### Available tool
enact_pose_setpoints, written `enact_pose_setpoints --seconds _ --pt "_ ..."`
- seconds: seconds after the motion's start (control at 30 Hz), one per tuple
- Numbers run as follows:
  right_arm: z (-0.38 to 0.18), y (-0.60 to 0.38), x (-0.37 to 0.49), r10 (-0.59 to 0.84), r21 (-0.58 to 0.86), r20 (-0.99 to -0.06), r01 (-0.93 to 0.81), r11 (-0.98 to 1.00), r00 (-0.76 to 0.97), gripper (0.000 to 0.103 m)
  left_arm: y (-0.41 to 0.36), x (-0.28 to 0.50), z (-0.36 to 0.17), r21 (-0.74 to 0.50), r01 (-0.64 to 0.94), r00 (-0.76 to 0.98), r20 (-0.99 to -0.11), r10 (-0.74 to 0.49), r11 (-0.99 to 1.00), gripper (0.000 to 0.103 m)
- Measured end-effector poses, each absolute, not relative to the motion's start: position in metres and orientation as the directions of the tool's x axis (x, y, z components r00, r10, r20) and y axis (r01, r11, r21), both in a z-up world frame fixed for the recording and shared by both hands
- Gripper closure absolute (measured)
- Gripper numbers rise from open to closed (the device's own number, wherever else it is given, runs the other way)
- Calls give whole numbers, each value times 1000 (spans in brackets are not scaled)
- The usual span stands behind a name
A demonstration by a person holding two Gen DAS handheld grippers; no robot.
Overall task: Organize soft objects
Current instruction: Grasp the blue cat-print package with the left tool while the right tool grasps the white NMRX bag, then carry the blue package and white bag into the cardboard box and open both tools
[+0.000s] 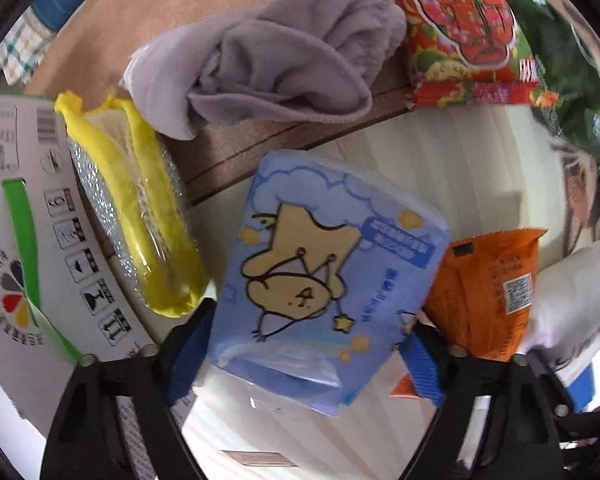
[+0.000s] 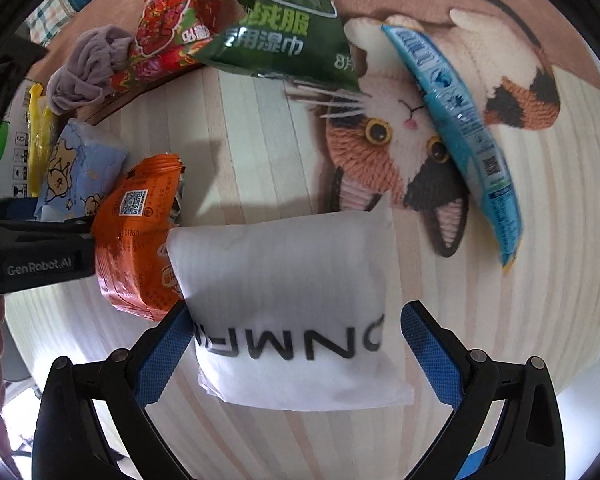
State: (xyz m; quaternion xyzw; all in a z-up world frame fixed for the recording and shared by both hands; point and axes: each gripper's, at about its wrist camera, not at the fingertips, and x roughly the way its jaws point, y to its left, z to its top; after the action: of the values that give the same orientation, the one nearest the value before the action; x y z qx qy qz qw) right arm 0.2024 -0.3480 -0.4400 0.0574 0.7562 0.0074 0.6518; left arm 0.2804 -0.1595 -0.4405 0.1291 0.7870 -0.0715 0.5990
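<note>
The left hand-held gripper (image 1: 304,344) stands with its blue-padded fingers on either side of a soft blue tissue pack printed with a cartoon bear (image 1: 320,280); the pack fills the gap, but whether the pads are pressing it cannot be made out. At 3 o'clock from it, just beside, lies a crinkly orange foil packet (image 1: 488,292), its lower edge hidden behind the right finger. At 9 o'clock a yellow cloth in clear film (image 1: 140,216) leans against a white printed cardboard box (image 1: 28,240), which the frame edge cuts off. At 12 o'clock a crumpled grey fleecy cloth (image 1: 284,56) rests on the brown part of the mat (image 1: 140,12).

The right hand-held gripper (image 2: 296,344) is spread wide around a puffy white pouch with black lettering (image 2: 288,300); the left pad meets its edge while the right pad stands apart. The pouch lies on the pale striped cat-print mat surface (image 2: 260,140), touching the orange packet at 9 o'clock. At 12 o'clock a glossy dark green wipes pack (image 2: 284,28) overlaps a red floral packet (image 2: 168,28). At 2 o'clock a long blue plastic sachet (image 2: 460,128) covers part of the printed cat's face.
</note>
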Motion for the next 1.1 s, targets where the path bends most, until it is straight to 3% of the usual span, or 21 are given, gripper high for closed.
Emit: enact_pose_setpoints --seconds 0.07,0.27,0.43,0.67,0.87,1.1 --pt "-446 -349 202 105 91 -982 92 992 -159 3 -159 279 -441 33 277 -242 -965 103 960 40" --pt "-463 -347 206 123 101 -974 121 988 -188 20 -156 273 -428 44 280 -207 -973 105 959 56" --pt "-459 -358 194 128 102 -975 147 984 -179 30 -140 252 -402 26 230 -184 -980 69 973 57" --pt "-418 -374 165 191 171 -974 154 973 -122 31 -101 203 -335 -70 113 -132 -990 -55 991 57" --pt "-335 -336 164 265 264 -964 77 962 -9 31 -47 200 -240 -141 22 13 -990 -141 990 57" --pt "-239 -211 206 361 357 -927 -57 932 100 31 14 236 -194 -85 -44 169 -983 -76 995 57"
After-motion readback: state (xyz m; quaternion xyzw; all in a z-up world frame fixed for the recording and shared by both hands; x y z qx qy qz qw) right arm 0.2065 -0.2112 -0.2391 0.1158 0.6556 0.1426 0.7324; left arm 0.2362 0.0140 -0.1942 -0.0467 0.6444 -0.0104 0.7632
